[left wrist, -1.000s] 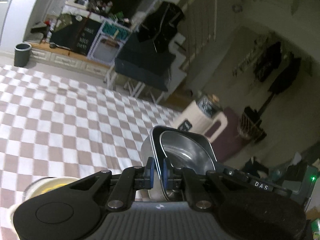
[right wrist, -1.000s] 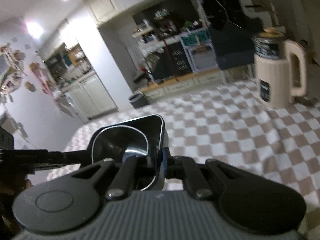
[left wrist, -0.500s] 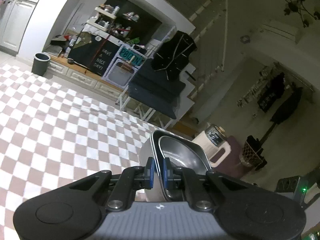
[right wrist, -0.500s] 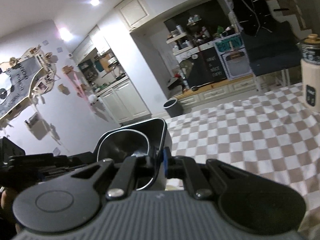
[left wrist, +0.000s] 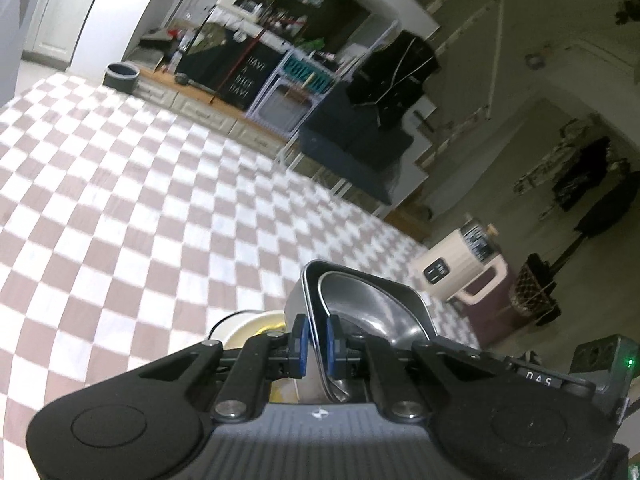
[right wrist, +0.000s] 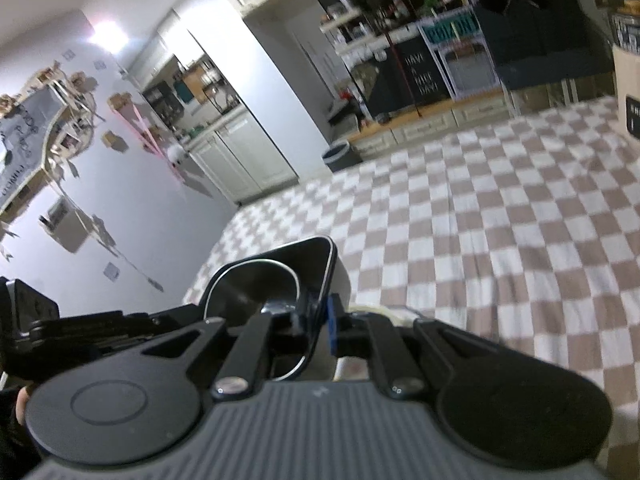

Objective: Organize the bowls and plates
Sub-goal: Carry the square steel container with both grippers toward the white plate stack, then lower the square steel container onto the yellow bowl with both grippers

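A square metal tray [left wrist: 370, 298] with a round metal bowl inside it hangs between both grippers above the checkered tablecloth [left wrist: 120, 200]. My left gripper [left wrist: 316, 342] is shut on the tray's left wall. My right gripper [right wrist: 316, 322] is shut on the tray's [right wrist: 280, 276] right wall. A pale yellow bowl [left wrist: 250, 326] with a white rim sits on the cloth just under the tray, partly hidden by the left gripper.
A cream electric kettle [left wrist: 460, 268] with a handle stands on the table's far right; it shows at the right wrist view's edge [right wrist: 628, 92]. The other gripper's body [right wrist: 60, 332] lies to the left. Cabinets, shelves and a bin stand beyond the table.
Both grippers have tilted down and lowered with the tray toward the cloth. The yellow bowl has come back into the left wrist view below the tray.
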Tool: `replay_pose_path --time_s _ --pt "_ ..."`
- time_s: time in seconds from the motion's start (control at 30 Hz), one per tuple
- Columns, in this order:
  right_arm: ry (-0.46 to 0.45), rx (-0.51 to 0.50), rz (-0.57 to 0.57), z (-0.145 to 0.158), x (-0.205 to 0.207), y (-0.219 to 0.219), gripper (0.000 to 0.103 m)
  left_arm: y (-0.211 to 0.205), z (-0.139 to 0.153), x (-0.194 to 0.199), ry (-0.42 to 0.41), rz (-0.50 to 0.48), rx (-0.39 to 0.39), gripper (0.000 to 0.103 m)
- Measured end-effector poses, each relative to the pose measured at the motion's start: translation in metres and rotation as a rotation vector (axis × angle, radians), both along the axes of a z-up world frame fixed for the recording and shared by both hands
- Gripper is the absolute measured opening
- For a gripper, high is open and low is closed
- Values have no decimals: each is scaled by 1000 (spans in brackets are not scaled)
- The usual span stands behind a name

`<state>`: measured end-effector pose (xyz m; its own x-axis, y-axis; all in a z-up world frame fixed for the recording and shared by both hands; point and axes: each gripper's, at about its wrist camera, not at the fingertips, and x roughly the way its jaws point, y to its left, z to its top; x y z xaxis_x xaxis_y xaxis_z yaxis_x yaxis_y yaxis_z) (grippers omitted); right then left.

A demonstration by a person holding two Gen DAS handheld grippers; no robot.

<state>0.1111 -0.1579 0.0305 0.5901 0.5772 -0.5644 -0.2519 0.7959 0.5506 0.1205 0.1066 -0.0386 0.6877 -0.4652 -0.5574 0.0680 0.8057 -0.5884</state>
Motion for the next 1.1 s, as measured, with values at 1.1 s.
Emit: replay_pose_path --time_s 1.1 --pt "206 -173 65 -33 8 17 11 -18 -41 10 161 -55 117 11"
